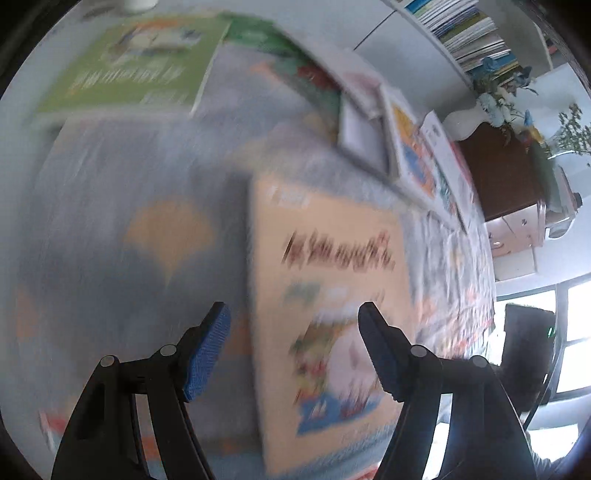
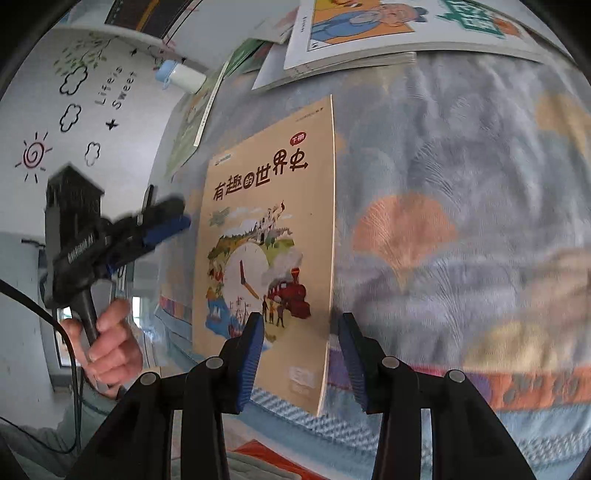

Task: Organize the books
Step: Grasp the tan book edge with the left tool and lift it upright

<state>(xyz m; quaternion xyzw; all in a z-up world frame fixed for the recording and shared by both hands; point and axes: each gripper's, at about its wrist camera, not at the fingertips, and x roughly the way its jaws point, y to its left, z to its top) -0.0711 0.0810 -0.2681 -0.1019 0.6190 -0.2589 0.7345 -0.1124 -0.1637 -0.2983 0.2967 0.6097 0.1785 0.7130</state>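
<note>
Task looks barely started. Books are scattered over the bed's blanket [image 2: 461,155]: tan book [image 2: 269,236] lies flat mid-blanket, green book [image 1: 133,66] flat near the wall, and a loose overlapping heap of picture books [image 1: 406,147] further back. A shelf of books [image 1: 465,33] stands upright by the wall, probably where the loose ones go, tho I can't be sure. Nothing lifted yet, so pretty much all loose books are left.

Tan book: cover up, long axis running away from the right tongs [image 2: 301,354] toward the heap. Title end is far, bottom edge near. Its long right edge sits betw. the right tongs' pads, which stand apart and aren't pressing on it. Whether that edge is spine or page side, can't tell.

Left tongs [image 1: 295,350] also apart, hovering over the same book, empty; view is motion-blurred. A hand [image 2: 107,347] grips their handle.
</note>
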